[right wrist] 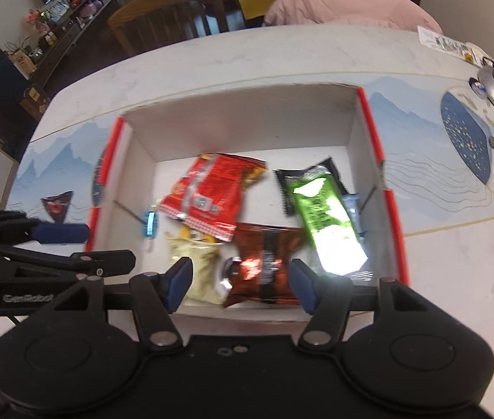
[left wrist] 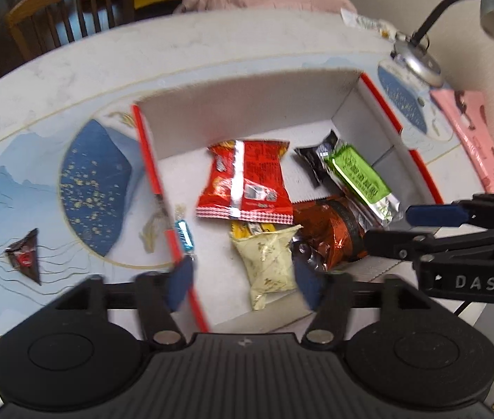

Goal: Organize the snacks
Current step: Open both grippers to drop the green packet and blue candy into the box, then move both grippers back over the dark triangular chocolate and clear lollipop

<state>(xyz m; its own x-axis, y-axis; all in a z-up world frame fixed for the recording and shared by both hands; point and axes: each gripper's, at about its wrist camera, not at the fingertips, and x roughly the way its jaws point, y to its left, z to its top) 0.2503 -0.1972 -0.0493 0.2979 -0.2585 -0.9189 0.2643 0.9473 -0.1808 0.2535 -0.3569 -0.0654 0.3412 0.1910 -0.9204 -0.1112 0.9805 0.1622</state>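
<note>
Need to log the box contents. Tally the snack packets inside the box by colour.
Red: 1, red packet
Green: 1, green packet
Black: 1, black packet
Brown: 1, brown packet
Cream: 1, cream packet
Yellow: 1, yellow packet
Blue: 1, blue candy
Total: 7

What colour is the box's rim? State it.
Red rim, white inside; right wrist view shows it best.

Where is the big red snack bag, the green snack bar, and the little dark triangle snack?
Red snack bag (left wrist: 247, 181): left wrist view, middle of the bag.
Green snack bar (right wrist: 323, 209): right wrist view, green wrapper's middle.
Dark triangle snack (left wrist: 25, 256): left wrist view, its centre, on the mat outside the box.
</note>
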